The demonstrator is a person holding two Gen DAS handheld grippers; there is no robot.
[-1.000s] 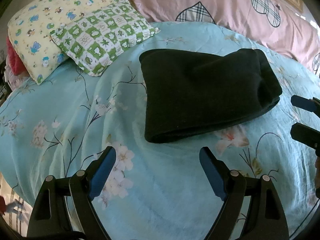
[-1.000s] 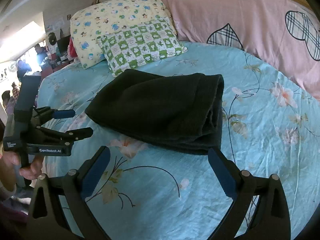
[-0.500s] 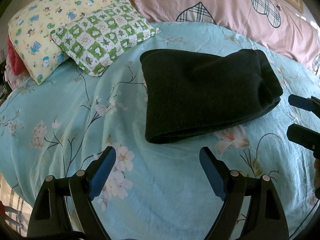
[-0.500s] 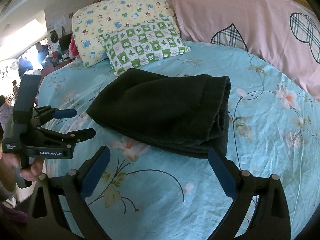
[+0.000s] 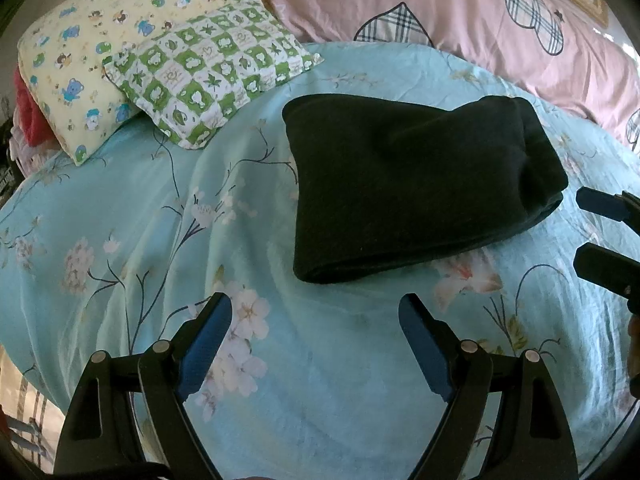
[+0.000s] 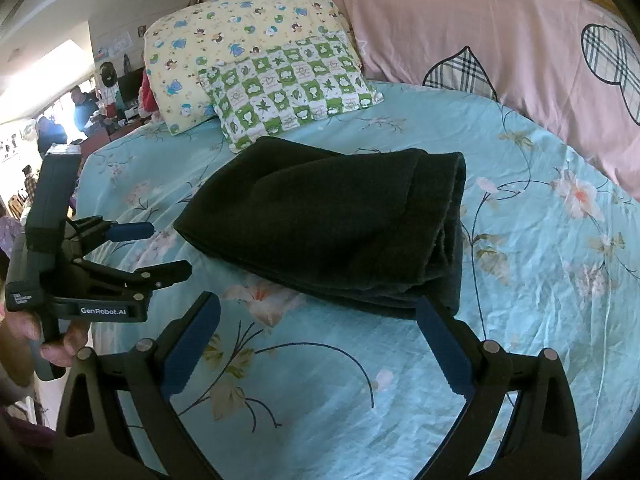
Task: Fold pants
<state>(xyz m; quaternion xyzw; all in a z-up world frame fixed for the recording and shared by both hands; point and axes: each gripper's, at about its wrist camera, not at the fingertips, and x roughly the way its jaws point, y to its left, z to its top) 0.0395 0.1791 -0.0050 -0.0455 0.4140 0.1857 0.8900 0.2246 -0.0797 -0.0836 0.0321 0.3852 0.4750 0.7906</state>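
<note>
The black pants (image 5: pixel 416 188) lie folded into a compact rectangle on the light blue floral bedsheet (image 5: pixel 160 240); they also show in the right wrist view (image 6: pixel 340 224). My left gripper (image 5: pixel 316 312) is open and empty, just short of the near edge of the pants. My right gripper (image 6: pixel 320 312) is open and empty, its right fingertip close to the pants' near right corner. The right gripper shows at the right edge of the left wrist view (image 5: pixel 600 232), open. The left gripper shows in the right wrist view (image 6: pixel 156 248), open, held by a hand.
A green checked pillow (image 5: pixel 208 80) and a yellow cartoon pillow (image 5: pixel 80 52) lie at the far left of the bed. A pink quilt (image 5: pixel 460 12) runs along the back. People and furniture show in the room beyond the bed (image 6: pixel 80 108).
Both grippers stay open and have drawn slightly back from the folded pants. The pants have not moved.
</note>
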